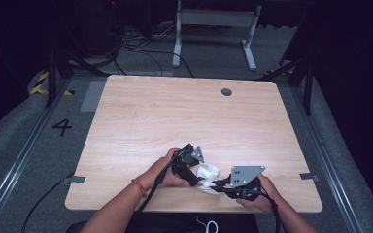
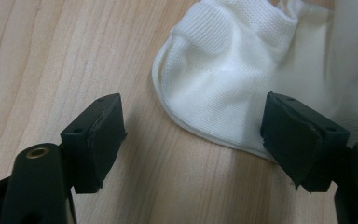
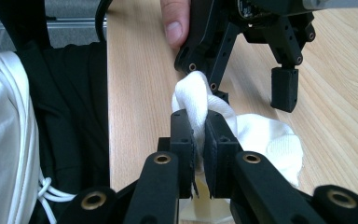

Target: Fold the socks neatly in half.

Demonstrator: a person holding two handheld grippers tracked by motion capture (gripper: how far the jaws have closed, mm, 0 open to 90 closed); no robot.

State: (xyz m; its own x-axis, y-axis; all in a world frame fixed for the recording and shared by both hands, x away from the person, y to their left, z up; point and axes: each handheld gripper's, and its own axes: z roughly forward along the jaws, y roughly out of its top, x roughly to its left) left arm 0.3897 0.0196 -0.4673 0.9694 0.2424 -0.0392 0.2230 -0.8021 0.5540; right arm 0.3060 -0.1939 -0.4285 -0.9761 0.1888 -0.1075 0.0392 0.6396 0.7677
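Observation:
A white sock (image 1: 208, 175) lies crumpled near the front edge of the wooden table (image 1: 184, 116). My right gripper (image 3: 199, 125) is shut on a fold of the white sock (image 3: 261, 137), pinching the fabric between its pads. My left gripper (image 2: 193, 135) stands open just over the table, its jaws wide apart and the rounded end of the sock (image 2: 233, 79) lying between and beyond them, untouched. In the high view the left gripper (image 1: 193, 174) sits at the sock's left side and the right gripper (image 1: 218, 187) at its front right. The left gripper (image 3: 256, 88) also hangs open in the right gripper view.
A round grommet hole (image 1: 227, 91) sits at the table's far side. The table's front edge (image 1: 189, 208) runs close under both hands. A person's dark clothing and a white cord (image 3: 46, 196) lie just off the edge.

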